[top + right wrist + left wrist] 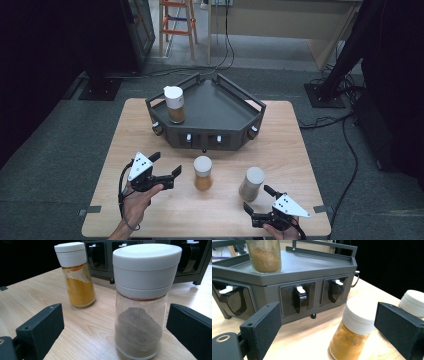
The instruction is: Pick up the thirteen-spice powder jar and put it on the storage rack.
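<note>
In the high view, a wooden table is seen carrying a dark angular rack toward its far edge, with one spice jar of brown powder stood at the rack's left corner. Two more jars stand upright on the table before the rack: an orange-powder jar near the middle and a grey-powder jar toward the near right corner. The left gripper is held open just left of the orange-powder jar; the right gripper is held open just below the grey-powder jar.

In the left gripper view, the orange-powder jar is seen ahead between the spread jaws, nearer the right one, untouched.

In the right gripper view, the grey-powder jar is framed upright between the open jaws, ungripped; a straight advance is judged sufficient.
</note>
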`<state>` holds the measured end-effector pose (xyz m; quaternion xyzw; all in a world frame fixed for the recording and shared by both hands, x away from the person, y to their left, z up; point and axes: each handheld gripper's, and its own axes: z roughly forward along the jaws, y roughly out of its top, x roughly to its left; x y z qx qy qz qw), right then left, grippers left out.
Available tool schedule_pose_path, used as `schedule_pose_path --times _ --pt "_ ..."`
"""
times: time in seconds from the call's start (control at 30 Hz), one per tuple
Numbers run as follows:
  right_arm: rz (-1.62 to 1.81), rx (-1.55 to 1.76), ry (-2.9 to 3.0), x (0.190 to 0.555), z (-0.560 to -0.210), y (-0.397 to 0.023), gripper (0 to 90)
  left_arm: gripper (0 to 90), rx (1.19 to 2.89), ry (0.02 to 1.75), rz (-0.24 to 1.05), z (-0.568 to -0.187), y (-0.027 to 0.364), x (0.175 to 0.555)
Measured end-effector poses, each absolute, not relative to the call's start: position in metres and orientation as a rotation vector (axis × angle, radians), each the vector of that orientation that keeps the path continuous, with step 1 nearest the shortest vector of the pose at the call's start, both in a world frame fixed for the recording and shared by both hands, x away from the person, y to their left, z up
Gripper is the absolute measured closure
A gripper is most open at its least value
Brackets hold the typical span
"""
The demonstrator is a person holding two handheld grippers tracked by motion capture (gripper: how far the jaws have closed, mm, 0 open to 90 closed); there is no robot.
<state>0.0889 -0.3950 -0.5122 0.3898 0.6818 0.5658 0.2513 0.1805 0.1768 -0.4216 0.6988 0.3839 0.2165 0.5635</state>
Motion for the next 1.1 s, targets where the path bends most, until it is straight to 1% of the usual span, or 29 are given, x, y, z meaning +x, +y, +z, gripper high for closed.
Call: schedule_pose_path --times 0.47,0.6,1.1 --pt "1.542 1.061 1.854 0.089 -0.512 -0.394 1.2 7.3 1.652 0.872 0.494 -0.443 0.183 0.156" --pt "1.542 1.062 1.855 0.089 -0.513 -0.394 1.2 7.3 1.647 0.859 0.476 -0.452 0.190 0.148" --pt "1.544 1.063 1.854 0.089 -0.513 -0.394 1.2 7.3 1.617 0.864 0.492 -0.477 0.207 0.126"
